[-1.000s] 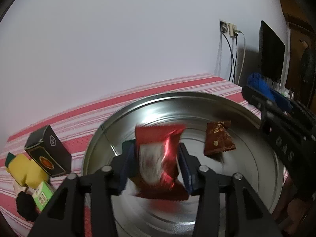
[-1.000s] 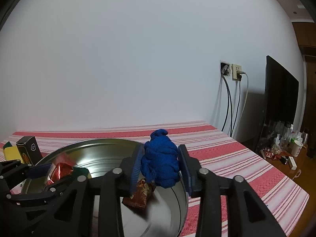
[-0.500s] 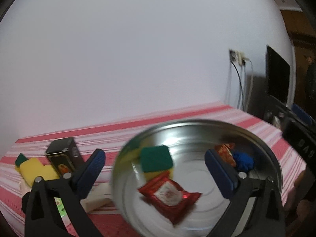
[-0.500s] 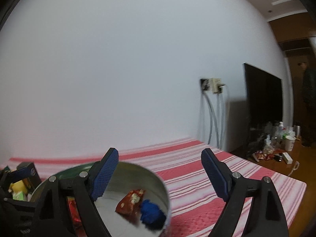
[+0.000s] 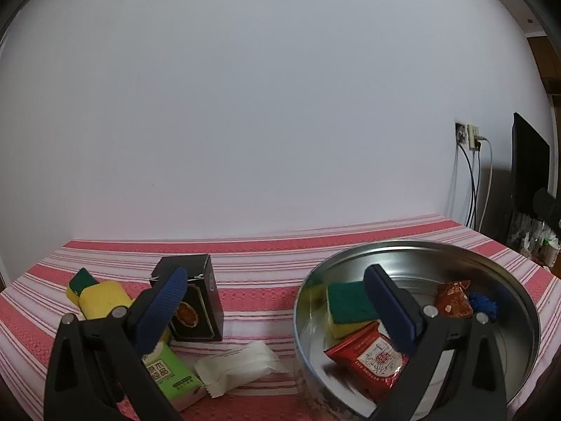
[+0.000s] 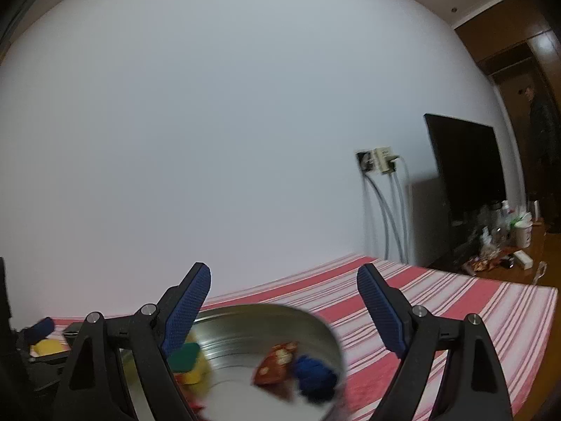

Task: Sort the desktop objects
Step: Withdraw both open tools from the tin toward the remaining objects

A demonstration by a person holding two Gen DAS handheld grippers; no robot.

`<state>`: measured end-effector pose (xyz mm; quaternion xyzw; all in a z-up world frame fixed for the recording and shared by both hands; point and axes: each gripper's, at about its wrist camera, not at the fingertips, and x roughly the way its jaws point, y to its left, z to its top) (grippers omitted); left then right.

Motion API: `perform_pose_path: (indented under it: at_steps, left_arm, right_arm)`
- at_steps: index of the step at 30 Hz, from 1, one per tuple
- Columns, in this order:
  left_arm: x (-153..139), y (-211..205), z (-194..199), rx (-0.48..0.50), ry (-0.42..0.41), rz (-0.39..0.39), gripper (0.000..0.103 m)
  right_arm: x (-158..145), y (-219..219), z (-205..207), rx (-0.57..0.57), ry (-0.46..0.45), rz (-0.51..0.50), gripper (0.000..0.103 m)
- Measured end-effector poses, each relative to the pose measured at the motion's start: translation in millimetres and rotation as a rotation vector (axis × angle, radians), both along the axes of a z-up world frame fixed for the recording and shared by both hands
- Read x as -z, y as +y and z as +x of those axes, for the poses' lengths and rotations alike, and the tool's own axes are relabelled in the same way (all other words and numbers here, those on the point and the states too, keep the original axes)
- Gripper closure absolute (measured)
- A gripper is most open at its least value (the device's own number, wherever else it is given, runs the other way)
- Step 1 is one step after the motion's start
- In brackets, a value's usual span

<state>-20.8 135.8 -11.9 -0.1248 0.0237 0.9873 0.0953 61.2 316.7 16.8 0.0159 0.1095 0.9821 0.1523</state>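
A round metal tin (image 5: 519,287) (image 6: 315,326) holds a red snack packet (image 5: 368,354), a green-and-yellow sponge (image 5: 347,307) (image 6: 187,358), a brown-red candy packet (image 5: 454,300) (image 6: 277,365) and a blue knitted ball (image 5: 484,305) (image 6: 313,377). My left gripper (image 5: 277,298) stands open at the tin's left edge, with nothing between its fingers. My right gripper (image 6: 284,298) is open above the tin, empty as well. On the cloth left of the tin lie a black box (image 5: 196,298), a white sachet (image 5: 242,365), a green packet (image 5: 168,375) and yellow sponges (image 5: 100,298).
The table carries a red-and-white striped cloth (image 5: 263,256) (image 6: 455,308) against a white wall. Wall sockets with cables (image 6: 378,161) and a dark screen (image 6: 463,165) stand to the right, with bottles and clutter (image 6: 505,231) on a wooden surface beyond.
Both grippers opened and drew back. The red packet dropped from the left one into the tin, and the blue ball dropped from the right one. The left view swung leftward over the loose objects.
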Motion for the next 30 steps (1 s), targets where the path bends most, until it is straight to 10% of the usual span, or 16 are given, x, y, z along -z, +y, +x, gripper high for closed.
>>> perform_pose_path:
  at_steps: [30]
  left_arm:
    - [8.6,-90.0,-20.0,-0.086,-0.032,0.029,0.001]
  right_arm:
    - [1.7,-101.4,-16.5,-0.175,-0.069,0.0,0.015]
